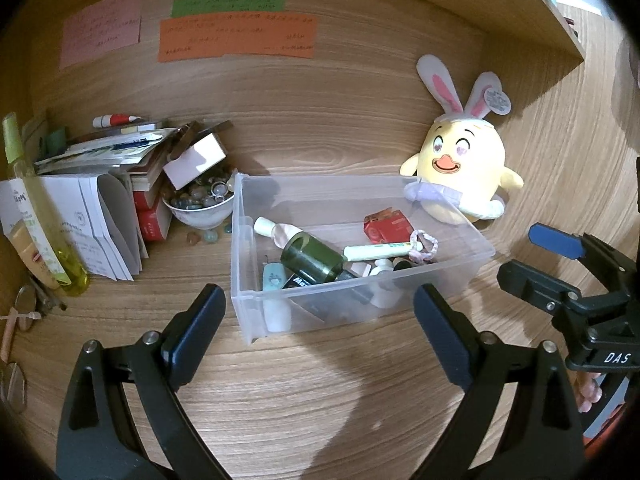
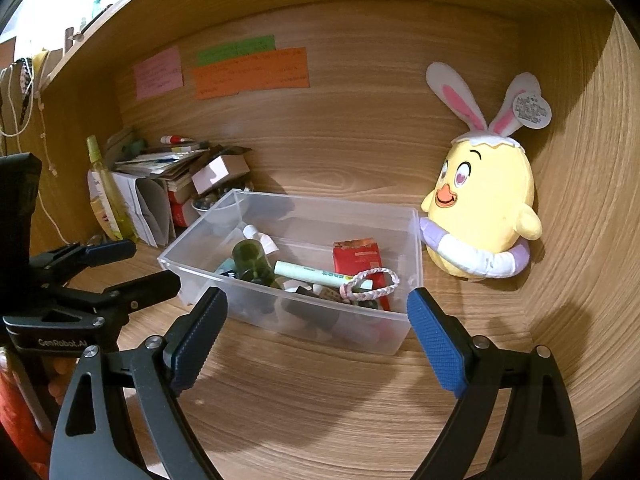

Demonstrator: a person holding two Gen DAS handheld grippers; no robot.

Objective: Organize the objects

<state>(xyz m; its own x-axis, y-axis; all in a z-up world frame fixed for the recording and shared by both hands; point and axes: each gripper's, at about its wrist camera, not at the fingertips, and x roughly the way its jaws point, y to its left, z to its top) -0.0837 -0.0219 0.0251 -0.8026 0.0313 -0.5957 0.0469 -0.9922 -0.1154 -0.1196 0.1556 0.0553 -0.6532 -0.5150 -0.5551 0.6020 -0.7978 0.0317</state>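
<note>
A clear plastic bin [image 1: 440,196] [image 2: 416,248] stands on the wooden desk inside a cubby. It holds a dark green bottle [image 1: 312,258] [image 2: 252,258], a pale green tube [image 1: 376,250] [image 2: 312,274], a red packet [image 1: 388,226] [image 2: 356,258], a pink braided hair tie [image 1: 424,244] [image 2: 370,284] and other small items. My left gripper [image 1: 320,306] stands open just short of the bin's near wall, holding nothing. My right gripper [image 2: 316,306] is open and empty too, in front of the bin's right half. It also shows at the right edge of the left wrist view.
A yellow plush chick with bunny ears [image 1: 460,176] [image 2: 484,216] leans in the right back corner, touching the bin. To the left lie stacked papers and boxes [image 1: 112,160], a white bowl of stones [image 1: 200,204] and a yellow spray bottle [image 1: 32,208]. Coloured notes [image 1: 236,36] hang on the back wall.
</note>
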